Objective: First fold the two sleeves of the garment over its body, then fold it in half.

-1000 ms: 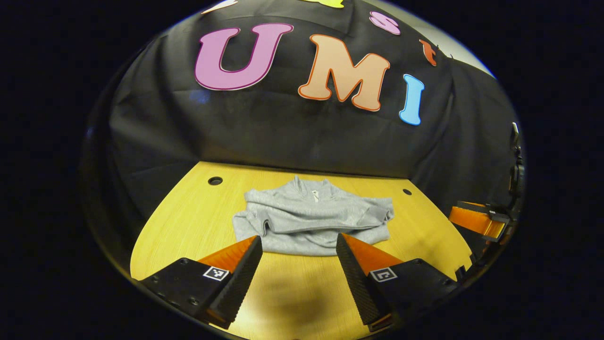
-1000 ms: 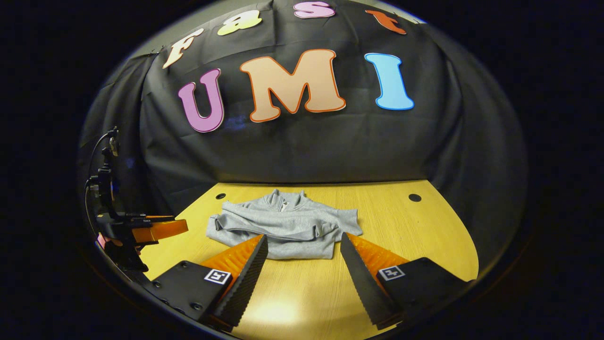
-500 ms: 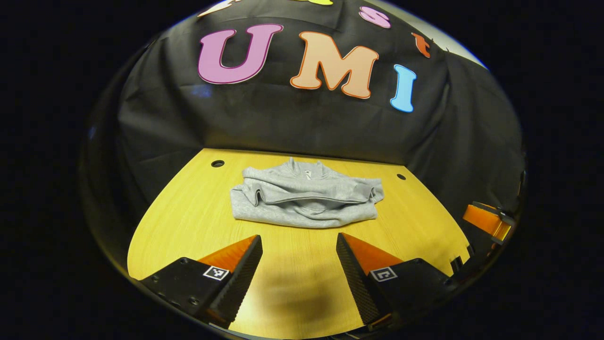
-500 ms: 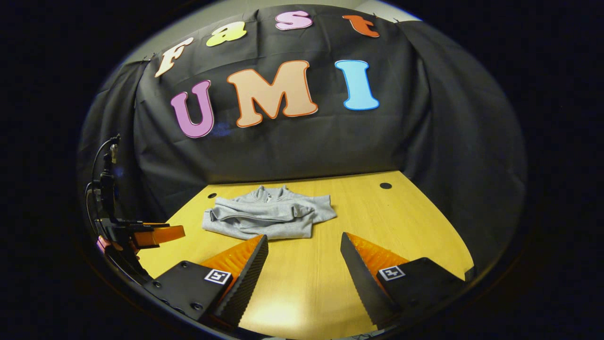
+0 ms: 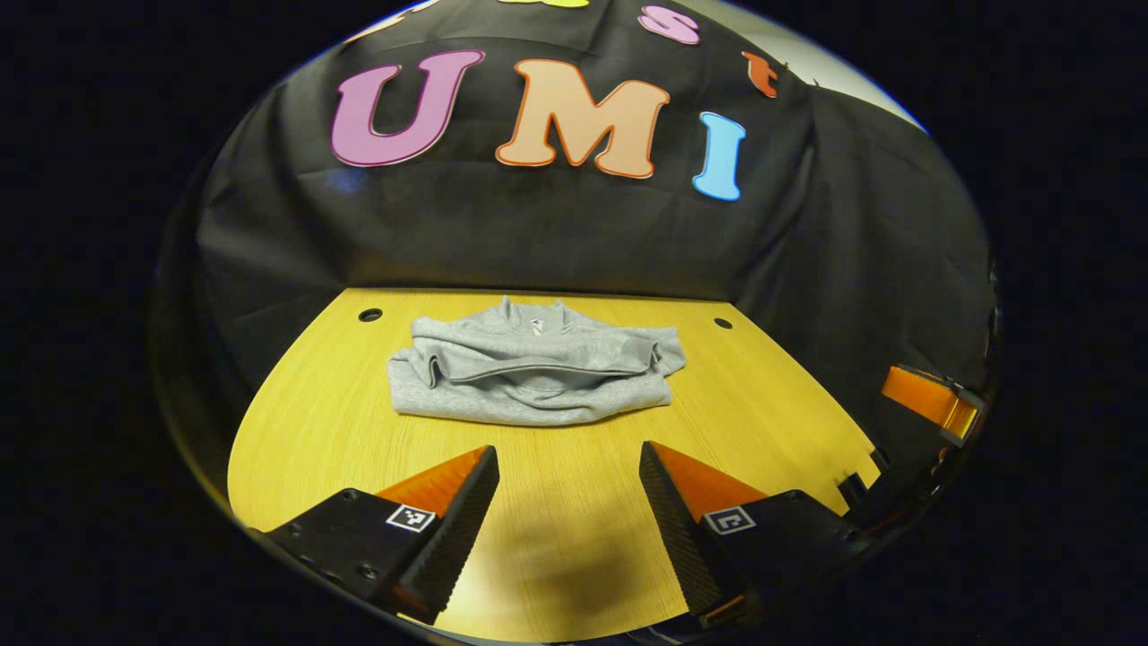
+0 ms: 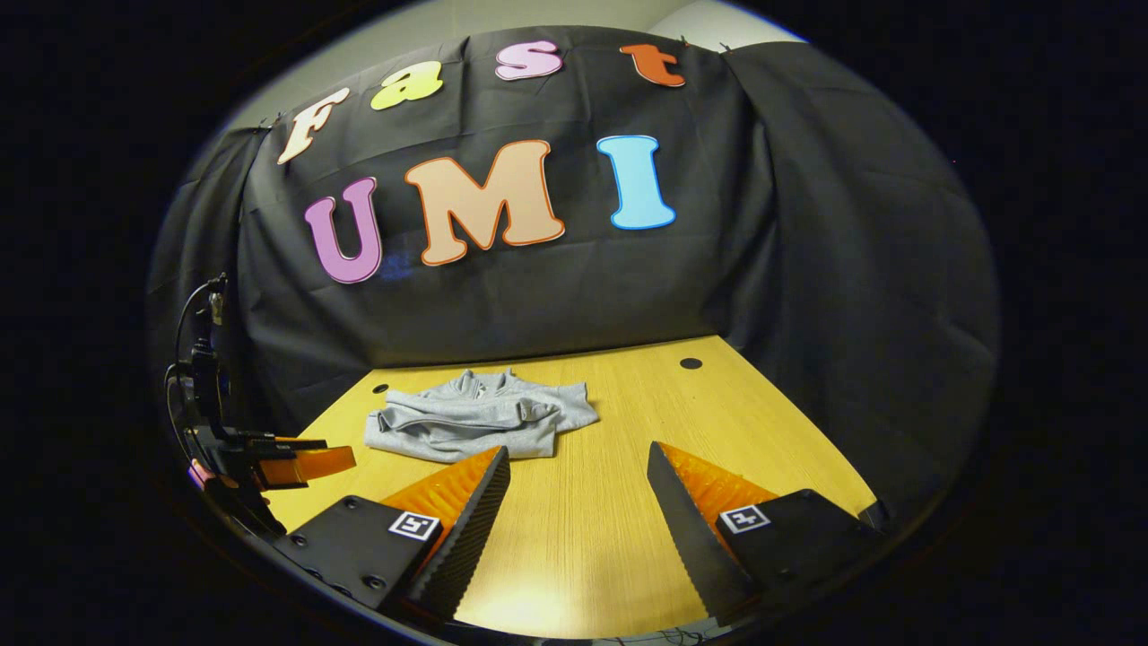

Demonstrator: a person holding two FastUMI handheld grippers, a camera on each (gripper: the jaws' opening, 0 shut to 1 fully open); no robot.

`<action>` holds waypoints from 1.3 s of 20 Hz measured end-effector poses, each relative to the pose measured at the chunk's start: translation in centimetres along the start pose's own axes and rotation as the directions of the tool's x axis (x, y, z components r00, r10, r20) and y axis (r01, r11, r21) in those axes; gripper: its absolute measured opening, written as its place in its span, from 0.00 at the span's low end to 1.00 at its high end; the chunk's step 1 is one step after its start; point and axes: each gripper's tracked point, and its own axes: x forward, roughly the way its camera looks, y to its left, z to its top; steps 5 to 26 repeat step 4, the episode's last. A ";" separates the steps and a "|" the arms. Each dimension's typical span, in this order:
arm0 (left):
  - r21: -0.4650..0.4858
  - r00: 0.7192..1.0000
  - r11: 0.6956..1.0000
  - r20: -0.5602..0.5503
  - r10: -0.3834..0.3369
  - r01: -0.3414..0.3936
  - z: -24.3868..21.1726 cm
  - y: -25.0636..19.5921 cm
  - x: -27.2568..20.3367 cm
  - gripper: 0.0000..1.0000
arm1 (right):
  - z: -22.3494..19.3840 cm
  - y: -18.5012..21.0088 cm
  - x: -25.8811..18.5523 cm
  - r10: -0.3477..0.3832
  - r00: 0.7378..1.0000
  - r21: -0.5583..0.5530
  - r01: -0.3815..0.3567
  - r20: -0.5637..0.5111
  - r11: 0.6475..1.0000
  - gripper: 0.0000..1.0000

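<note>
Now both tools, left (image 5: 569,471) and right (image 6: 578,474), gape empty, farther from the folded garment (image 5: 534,375).

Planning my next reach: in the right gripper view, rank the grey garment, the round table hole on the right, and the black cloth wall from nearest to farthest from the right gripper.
1. Grey garment, ahead and left, folded on the table.
2. Round table hole, ahead and right, near the table's far edge.
3. Black cloth wall, behind the table.

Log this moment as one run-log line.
garment: folded, on table | left hand-held gripper: open, empty | right hand-held gripper: open, empty
</note>
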 end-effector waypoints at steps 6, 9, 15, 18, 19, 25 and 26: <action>0.063 0.997 0.995 -0.012 -0.078 0.079 0.7 0.2 -1.1 0.92 | 0.1 1.1 -1.9 -0.071 0.997 0.052 0.070 0.018 0.996 0.97; 0.063 0.997 0.995 -0.012 -0.078 0.079 0.7 0.2 -1.1 0.92 | 0.1 1.1 -1.9 -0.071 0.997 0.052 0.070 0.018 0.996 0.97; 0.063 0.997 0.995 -0.012 -0.078 0.079 0.7 0.2 -1.1 0.92 | 0.1 1.1 -1.9 -0.071 0.997 0.052 0.070 0.018 0.996 0.97; 0.063 0.997 0.995 -0.012 -0.078 0.079 0.7 0.2 -1.1 0.92 | 0.1 1.1 -1.9 -0.071 0.997 0.052 0.070 0.018 0.996 0.97; 0.063 0.997 0.995 -0.012 -0.078 0.079 0.7 0.2 -1.1 0.92 | 0.1 1.1 -1.9 -0.071 0.997 0.052 0.070 0.018 0.996 0.97; 0.063 0.997 0.995 -0.012 -0.078 0.079 0.7 0.2 -1.1 0.92 | 0.1 1.1 -1.9 -0.071 0.997 0.052 0.070 0.018 0.996 0.97; 0.063 0.997 0.995 -0.012 -0.078 0.079 0.7 0.2 -1.1 0.92 | 0.1 1.1 -1.9 -0.071 0.997 0.052 0.070 0.018 0.996 0.97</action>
